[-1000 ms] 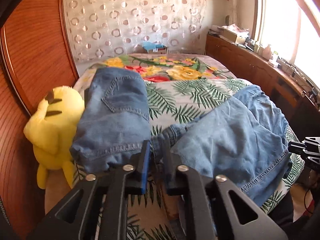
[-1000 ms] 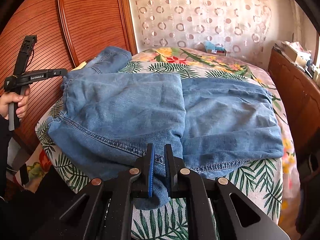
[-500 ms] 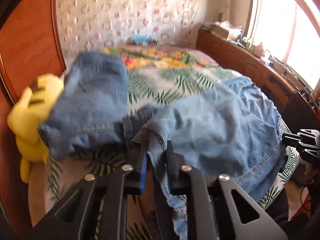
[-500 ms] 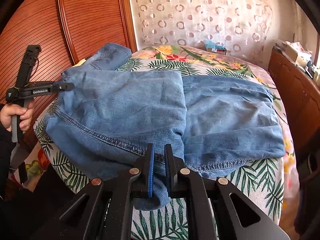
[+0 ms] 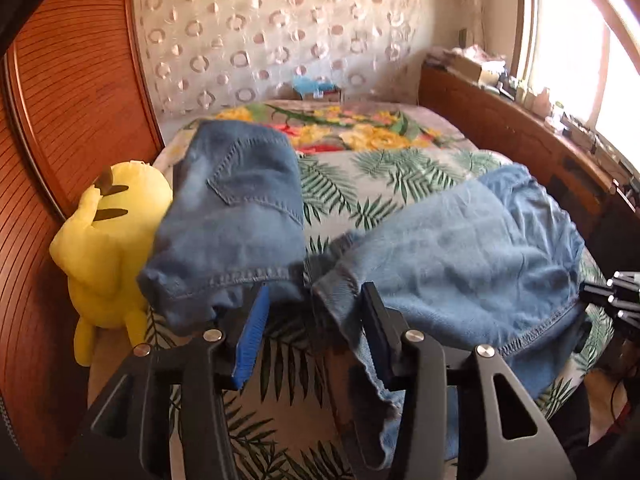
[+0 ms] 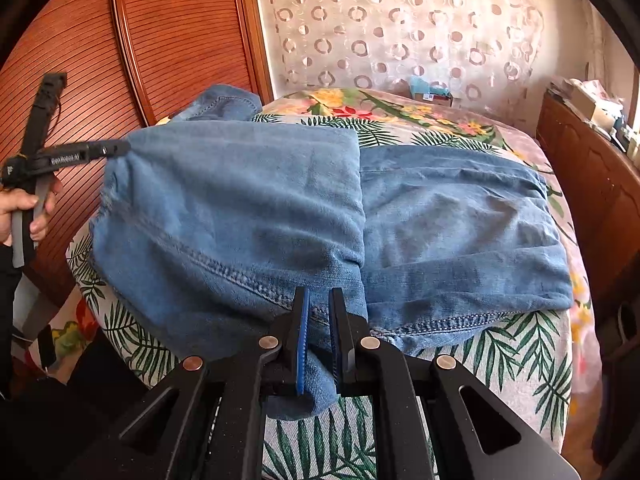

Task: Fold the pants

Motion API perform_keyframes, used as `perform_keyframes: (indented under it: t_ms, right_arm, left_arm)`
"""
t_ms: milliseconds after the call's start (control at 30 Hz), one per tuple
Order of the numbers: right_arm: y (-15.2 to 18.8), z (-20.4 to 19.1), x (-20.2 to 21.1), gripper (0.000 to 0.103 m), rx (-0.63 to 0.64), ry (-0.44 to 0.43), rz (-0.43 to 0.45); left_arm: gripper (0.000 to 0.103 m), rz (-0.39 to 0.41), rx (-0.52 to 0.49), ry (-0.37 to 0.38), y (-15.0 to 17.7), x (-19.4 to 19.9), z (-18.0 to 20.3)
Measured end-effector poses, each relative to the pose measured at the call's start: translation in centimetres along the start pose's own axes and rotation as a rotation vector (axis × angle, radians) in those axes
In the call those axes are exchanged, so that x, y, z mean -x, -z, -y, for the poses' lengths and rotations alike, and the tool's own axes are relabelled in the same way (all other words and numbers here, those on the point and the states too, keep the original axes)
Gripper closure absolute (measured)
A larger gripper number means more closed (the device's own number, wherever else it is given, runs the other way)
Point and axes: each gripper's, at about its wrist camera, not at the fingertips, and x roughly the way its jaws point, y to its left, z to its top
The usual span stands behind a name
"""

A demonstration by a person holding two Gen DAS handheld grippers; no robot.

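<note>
Blue denim pants (image 6: 280,216) lie folded over on the leaf-print bed (image 6: 520,360). In the left wrist view the pants (image 5: 460,264) drape at the right, with another denim part (image 5: 236,216) at the left. My left gripper (image 5: 316,308) is open at the pants' near edge, its jaws wide apart with the hem lying loose by the right finger. It also shows in the right wrist view (image 6: 116,148), touching the pants' far left corner. My right gripper (image 6: 319,312) is shut on the pants' near hem.
A yellow plush toy (image 5: 108,248) sits at the bed's left edge against the wooden headboard (image 5: 60,120). A wooden cabinet (image 5: 520,136) with clutter runs along the right under the window. A patterned curtain (image 6: 400,32) hangs behind the bed.
My left gripper has opened and let go of the pants corner it held. The pants have settled lower on the bed. My right gripper stays shut on the hem.
</note>
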Motion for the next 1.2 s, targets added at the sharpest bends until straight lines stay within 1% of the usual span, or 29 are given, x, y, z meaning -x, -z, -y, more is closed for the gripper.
perform_keyframes:
  t_ms: [100,133,267,333,500,600,667,700,733,767,800,833,900,967,1033,1067,1100,1133,1167,1200]
  right_arm:
    - [-0.1,0.0,0.0,0.094,0.0,0.001,0.001]
    - [0.0,0.0,-0.1,0.094,0.001,0.002,0.001]
    - [0.0,0.0,0.0,0.094,0.004,0.003,-0.001]
    - [0.1,0.0,0.0,0.094,0.001,0.0,-0.001]
    - [0.2,-0.1,-0.1,0.094,0.008,-0.022,0.006]
    - [0.1,-0.7,0.2,0.094,0.025,-0.042,0.023]
    - [0.2,-1.1,0.3,0.092,0.047,-0.022,0.024]
    - [0.2,-1.3,0.4,0.088,0.058,-0.015,0.023]
    - [0.3,-1.4,0.3,0.078,0.074,-0.008,0.018]
    - [0.4,-1.5,0.3,0.068,0.083,-0.001,0.013]
    - [0.5,-1.5,0.2,0.065,0.089,0.005,0.009]
    - [0.6,-1.4,0.2,0.065,0.092,0.006,0.005]
    - [0.7,-1.2,0.0,0.064,0.1,0.004,-0.011]
    - [0.9,-0.9,-0.3,0.064,0.107,0.028,-0.023]
    - [0.7,-0.8,-0.5,0.064,0.102,0.027,-0.029]
    - [0.7,-0.7,-0.4,0.066,0.1,0.024,-0.026]
    - [0.7,-0.5,-0.3,0.075,0.097,0.023,-0.021]
    - [0.7,-0.4,-0.3,0.098,0.097,0.015,-0.022]
    - [0.7,-0.3,-0.4,0.099,0.099,0.0,-0.03]
    - [0.8,-0.3,-0.2,0.1,0.101,0.003,-0.024]
  left_arm:
    - [0.055,-0.012,0.003,0.016,0.4,-0.4,0.5]
    - [0.055,-0.03,-0.001,0.028,0.7,-0.8,0.8]
    - [0.055,-0.072,-0.014,0.03,2.3,-2.0,1.7]
    - [0.055,-0.062,-0.018,0.038,3.1,-1.5,2.1]
    - [0.055,-0.027,-0.013,0.087,5.1,0.9,2.9]
    - [0.055,-0.047,-0.009,0.113,6.8,1.6,3.5]
    - [0.057,-0.059,-0.014,0.118,7.5,1.6,4.0]
    - [0.058,-0.062,-0.016,0.119,7.7,1.6,4.2]
    - [0.068,-0.065,-0.02,0.124,8.0,1.6,4.3]
    - [0.074,-0.061,-0.019,0.12,8.1,1.7,4.4]
    - [0.079,-0.054,-0.019,0.112,8.2,1.8,4.5]
    - [0.086,-0.042,-0.017,0.107,8.2,2.0,4.5]
    - [0.091,-0.02,-0.015,0.117,8.1,2.6,4.4]
    - [0.096,0.016,-0.016,0.132,7.9,3.7,4.4]
    - [0.097,0.046,-0.018,0.143,7.7,5.1,4.5]
    - [0.097,0.054,-0.017,0.147,7.7,5.7,4.5]
    - [0.098,0.063,-0.02,0.151,7.7,6.3,4.5]
    - [0.098,0.07,-0.021,0.153,7.8,6.8,4.4]
    - [0.098,0.069,-0.019,0.155,7.9,7.2,4.4]
    - [0.098,0.069,-0.019,0.155,7.9,7.4,4.4]
